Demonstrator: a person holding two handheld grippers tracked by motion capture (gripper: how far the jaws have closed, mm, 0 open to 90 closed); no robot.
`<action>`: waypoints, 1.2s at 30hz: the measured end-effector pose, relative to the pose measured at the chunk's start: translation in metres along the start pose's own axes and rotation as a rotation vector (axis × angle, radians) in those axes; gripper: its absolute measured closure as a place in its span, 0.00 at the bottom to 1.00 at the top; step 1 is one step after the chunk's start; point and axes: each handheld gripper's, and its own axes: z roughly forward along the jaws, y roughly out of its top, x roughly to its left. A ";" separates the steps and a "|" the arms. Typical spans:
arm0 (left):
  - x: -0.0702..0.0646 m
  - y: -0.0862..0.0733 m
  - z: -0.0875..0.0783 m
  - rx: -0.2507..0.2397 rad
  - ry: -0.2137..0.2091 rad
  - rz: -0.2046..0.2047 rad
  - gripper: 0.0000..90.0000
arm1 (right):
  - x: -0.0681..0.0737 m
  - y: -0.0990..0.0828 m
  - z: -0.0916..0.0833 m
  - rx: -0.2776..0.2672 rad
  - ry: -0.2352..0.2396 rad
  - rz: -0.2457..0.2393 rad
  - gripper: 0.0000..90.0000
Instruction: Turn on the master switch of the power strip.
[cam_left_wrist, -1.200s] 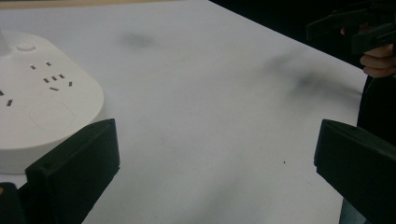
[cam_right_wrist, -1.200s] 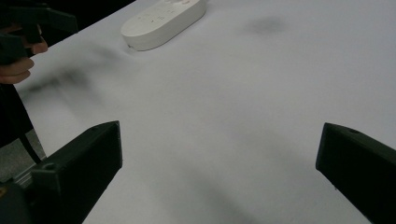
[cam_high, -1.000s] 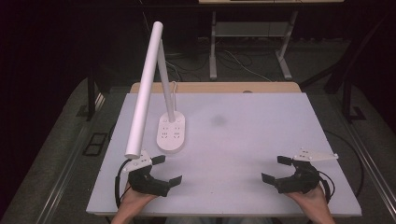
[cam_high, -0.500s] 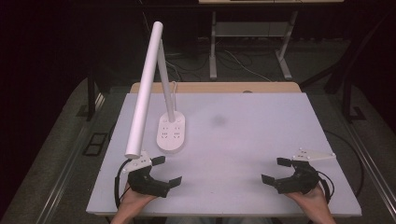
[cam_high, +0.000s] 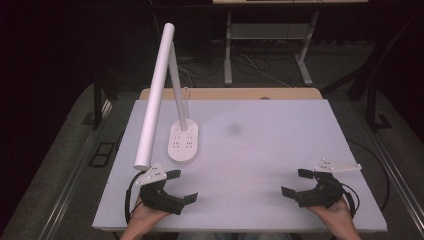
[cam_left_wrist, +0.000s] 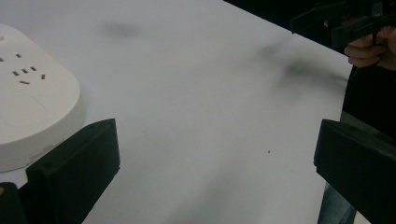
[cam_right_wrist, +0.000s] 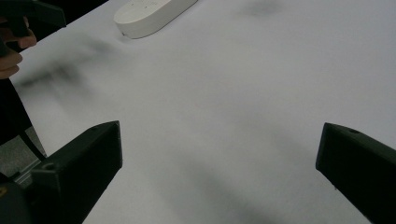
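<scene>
left gripper (cam_high: 181, 186): jaws spread, empty, near front edge, just beside lamp base (cam_high: 183, 141)
right gripper (cam_high: 299, 182): spread, empty, front-right corner
table (cam_high: 260, 145): bare middle between grippers

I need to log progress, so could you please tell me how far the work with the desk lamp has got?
Nothing looks done yet: the white desk lamp stands untouched on the table, its bar head tilted down toward the near edge. In hand: nothing; the left gripper sits open just short of the lamp base, and the right gripper is open far off. Reaching and handling the lamp is all left.
</scene>
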 end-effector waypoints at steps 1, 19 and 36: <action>0.000 0.000 0.000 0.005 -0.002 0.000 0.00 | 0.000 0.000 0.000 0.000 -0.001 -0.006 0.00; 0.005 0.012 -0.001 0.092 -0.013 0.011 0.00 | -0.002 0.000 -0.003 0.001 -0.009 0.011 0.00; 0.024 0.025 -0.013 0.098 0.014 -0.011 0.00 | -0.003 -0.001 -0.004 -0.002 -0.016 0.008 0.00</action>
